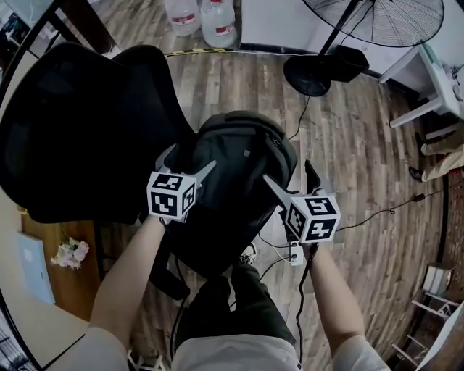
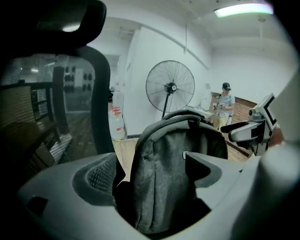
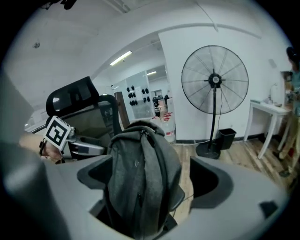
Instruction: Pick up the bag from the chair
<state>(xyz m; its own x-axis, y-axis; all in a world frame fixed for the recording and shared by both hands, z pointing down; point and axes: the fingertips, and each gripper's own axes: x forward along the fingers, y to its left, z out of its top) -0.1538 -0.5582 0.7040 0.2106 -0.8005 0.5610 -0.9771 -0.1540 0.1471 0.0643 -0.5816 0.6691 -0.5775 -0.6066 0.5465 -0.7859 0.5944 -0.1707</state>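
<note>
While looking steeply down, find bag (image 1: 235, 188) upright at centre, close against the right edge of chair (image 1: 72, 123) back. Cannot see the seat under it.

Note bag cloth: dark grey woven fabric, matte, with rounded dome top and zip (image 3: 145, 137) over the crown. Zipped shut, with nothing of the inside on show.

Note chair: black, with broad curved mesh back and separate headrest, best seen in left gripper view.

Find left gripper (image 1: 187, 165) at bag's upper left and right gripper (image 1: 292, 181) at its upper right. Both of smooth pale grey plastic, with tapering fingers and a black-and-white marker cube.

Read left gripper's jaws as wide apart, with bag's grey side between them and a sliver of floor (image 1: 348, 159) between one jaw and the cloth. See no squeeze. Read right gripper likewise: jaws wide, bag between, a gap at the right-hand jaw, no grip.

Underfoot, see wood planks, grey-brown and grained.

Beyond bag, note fan (image 1: 377, 22): round wire cage, thin pole, flat black disc base. Beside that base, find black bin (image 1: 348, 64), open-topped, inside too dark to read.

At top edge, count two bottles (image 1: 217, 22) of clear plastic with red labels. Cannot read fill level.

At right, see white table (image 1: 444, 83). Near the feet, see white power strip (image 1: 294, 253) with black cords.
</note>
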